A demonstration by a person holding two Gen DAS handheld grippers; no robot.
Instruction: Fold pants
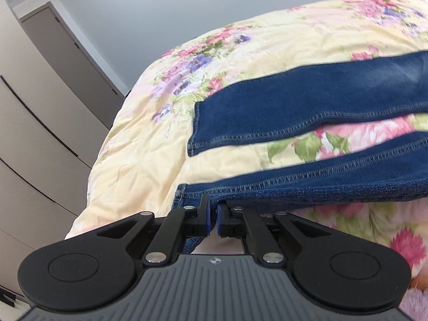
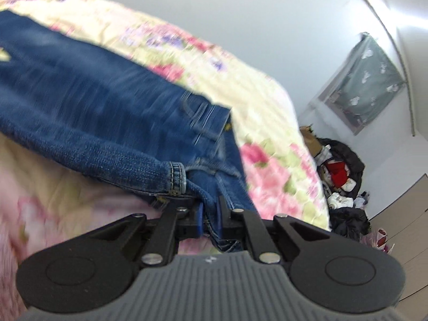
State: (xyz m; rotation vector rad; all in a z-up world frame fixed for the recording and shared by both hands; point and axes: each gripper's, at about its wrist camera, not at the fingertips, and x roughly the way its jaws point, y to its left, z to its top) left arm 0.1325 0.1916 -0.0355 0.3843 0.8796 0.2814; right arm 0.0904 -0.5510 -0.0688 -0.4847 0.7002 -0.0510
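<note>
Now your left gripper (image 1: 213, 218) is clamped on the hem end of the near leg of the jeans (image 1: 307, 101), lifting that edge off the floral quilt (image 1: 139, 139), while the far leg lies flat across it. Your right gripper (image 2: 210, 220) is pinched tight on denim at the waistband end, by a belt loop (image 2: 177, 178). Between your two grips the pants stretch lengthwise along the near edge of the bed.

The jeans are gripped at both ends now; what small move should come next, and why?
Probably lift both ends and carry the near leg over the far one. The left gripper pinches the near leg's hem, the right gripper the waistband, and the jeans lie with legs apart on the floral quilt.
</note>
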